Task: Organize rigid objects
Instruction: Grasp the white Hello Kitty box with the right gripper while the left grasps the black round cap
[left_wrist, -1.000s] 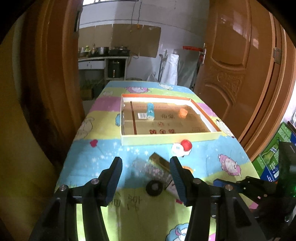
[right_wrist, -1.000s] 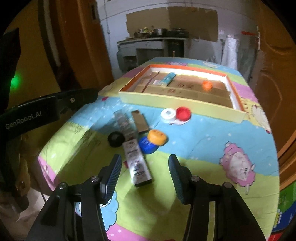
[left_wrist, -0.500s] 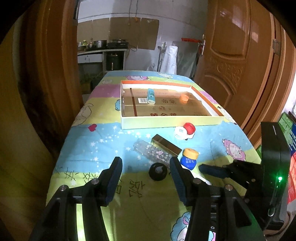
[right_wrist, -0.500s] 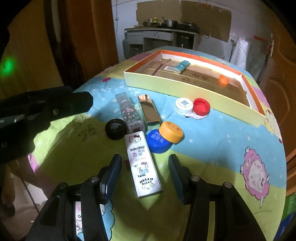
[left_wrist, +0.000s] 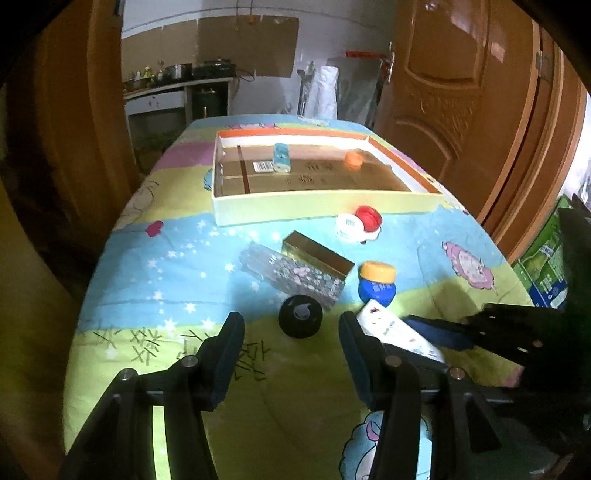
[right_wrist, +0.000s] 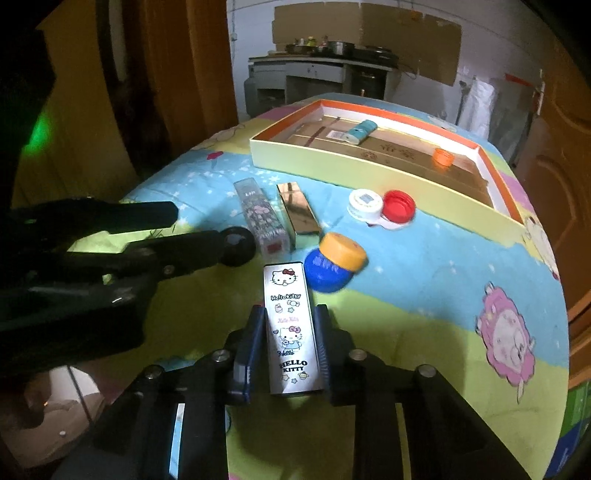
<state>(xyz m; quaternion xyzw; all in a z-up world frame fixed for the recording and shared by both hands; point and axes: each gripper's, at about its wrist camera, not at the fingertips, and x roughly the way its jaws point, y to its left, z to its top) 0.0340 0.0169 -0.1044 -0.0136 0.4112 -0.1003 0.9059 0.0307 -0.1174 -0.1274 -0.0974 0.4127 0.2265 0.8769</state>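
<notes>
My right gripper (right_wrist: 290, 328) is shut on a white Hello Kitty box (right_wrist: 290, 325), which lies lengthwise between the pads on the tablecloth. The same white box (left_wrist: 399, 330) shows at the right of the left wrist view. My left gripper (left_wrist: 291, 336) stands open just in front of a black round cap (left_wrist: 300, 315), not touching it. Beyond lie a patterned clear box (left_wrist: 291, 275), a gold box (left_wrist: 317, 254), a blue jar with an orange lid (left_wrist: 377, 283) and a white and a red cap (left_wrist: 358, 221). A shallow cardboard tray (left_wrist: 325, 208) holds a blue item and an orange cap.
The table's colourful cloth (left_wrist: 177, 266) drops off at the left and near edges. Wooden doors (left_wrist: 461, 92) stand to the right, and green cartons (left_wrist: 546, 266) sit on the floor beside the table. A kitchen counter (right_wrist: 317, 70) lies far behind.
The right gripper's jaws have closed onto the Hello Kitty box. The left gripper has come lower and nearer to the black cap.
</notes>
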